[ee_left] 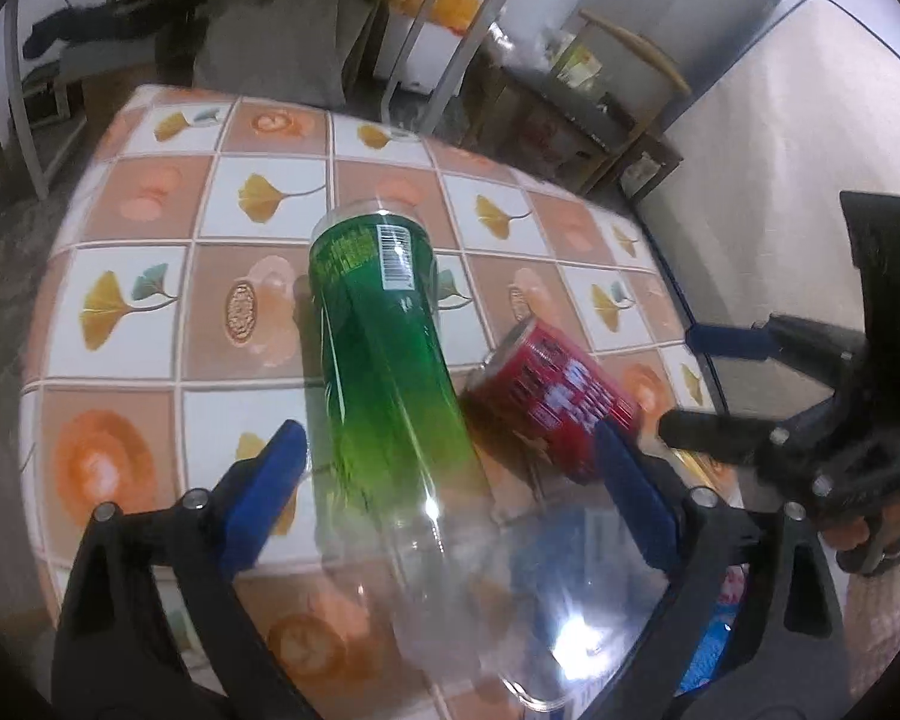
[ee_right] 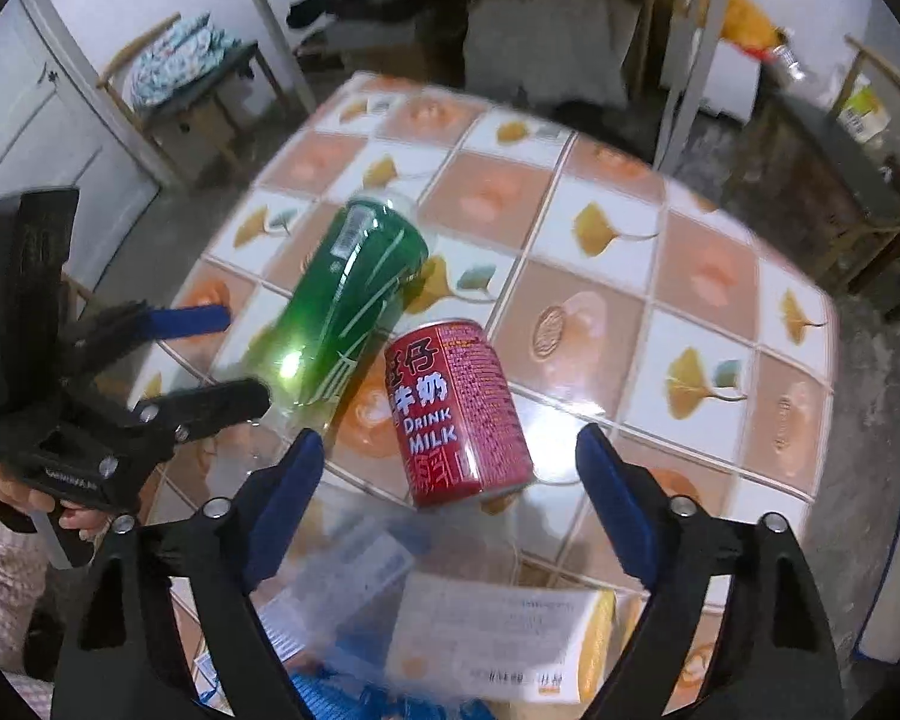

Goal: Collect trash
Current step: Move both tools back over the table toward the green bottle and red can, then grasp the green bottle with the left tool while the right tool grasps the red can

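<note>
Here the red can [ee_right: 459, 414] serves as the landmark: it lies on its side on the table [ee_right: 708, 276], which is covered in a cloth of orange and white squares with yellow leaves. Just to the left of the red can, in the right wrist view, lies a clear bottle with a green label [ee_right: 348, 294], also on its side and tilted away, its near end close to the can; whether the two touch cannot be told. In front of the red can, nearer the camera, lies a yellow and white box [ee_right: 498, 642], with a blurred blue and white wrapper [ee_right: 336, 690] beside it. The right tongs [ee_right: 450, 510] hang just above and in front of the red can with the blue pads spread wide; the can sits between them but the pads are clear of it. The left tongs [ee_left: 450, 492] are spread wide too, straddling the clear lower part of the bottle [ee_left: 384, 360] without pressing on it. From the left wrist view the red can [ee_left: 555, 402] lies just right of the bottle, and the right tongs [ee_left: 690, 378] reach in from the right beyond the can, held by a hand [ee_left: 870, 534]. Behind the table stand chairs and white table legs.
</note>
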`<state>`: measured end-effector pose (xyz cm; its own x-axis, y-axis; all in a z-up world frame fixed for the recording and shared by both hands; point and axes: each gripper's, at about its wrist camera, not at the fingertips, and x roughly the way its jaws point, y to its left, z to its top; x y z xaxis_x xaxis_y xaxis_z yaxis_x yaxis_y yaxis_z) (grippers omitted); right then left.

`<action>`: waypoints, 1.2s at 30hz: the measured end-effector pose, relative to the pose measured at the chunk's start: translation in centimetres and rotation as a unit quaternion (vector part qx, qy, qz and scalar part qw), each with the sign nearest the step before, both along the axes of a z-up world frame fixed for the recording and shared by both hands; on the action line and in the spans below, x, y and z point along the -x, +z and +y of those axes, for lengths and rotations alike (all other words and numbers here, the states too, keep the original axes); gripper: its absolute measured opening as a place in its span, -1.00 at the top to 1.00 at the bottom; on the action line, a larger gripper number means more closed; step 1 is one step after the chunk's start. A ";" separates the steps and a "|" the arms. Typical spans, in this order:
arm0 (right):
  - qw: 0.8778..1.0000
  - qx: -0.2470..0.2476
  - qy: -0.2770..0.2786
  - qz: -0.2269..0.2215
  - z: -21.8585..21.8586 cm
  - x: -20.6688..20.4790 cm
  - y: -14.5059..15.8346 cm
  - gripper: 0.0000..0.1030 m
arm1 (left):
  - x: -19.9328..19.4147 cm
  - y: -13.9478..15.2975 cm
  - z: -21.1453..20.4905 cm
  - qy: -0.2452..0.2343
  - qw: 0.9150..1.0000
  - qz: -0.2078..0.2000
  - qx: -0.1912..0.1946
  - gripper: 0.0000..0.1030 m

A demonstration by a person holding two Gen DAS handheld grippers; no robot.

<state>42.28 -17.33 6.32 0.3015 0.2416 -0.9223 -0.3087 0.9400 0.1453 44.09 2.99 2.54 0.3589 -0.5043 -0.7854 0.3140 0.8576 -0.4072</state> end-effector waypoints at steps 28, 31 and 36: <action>0.997 -0.008 0.051 0.058 1.6 -4.4 -6.2 -0.21 | -4.4 -6.0 -0.2 0.036 0.988 0.151 0.022 -0.16; 0.997 -0.008 0.054 0.060 1.9 -4.5 -6.3 -0.21 | -4.5 -6.0 -0.4 0.042 0.988 0.146 0.018 -0.15; 0.997 -0.009 0.055 0.048 1.9 -4.4 -6.2 -0.20 | -4.2 -5.7 -0.2 0.051 0.989 0.134 0.019 -0.14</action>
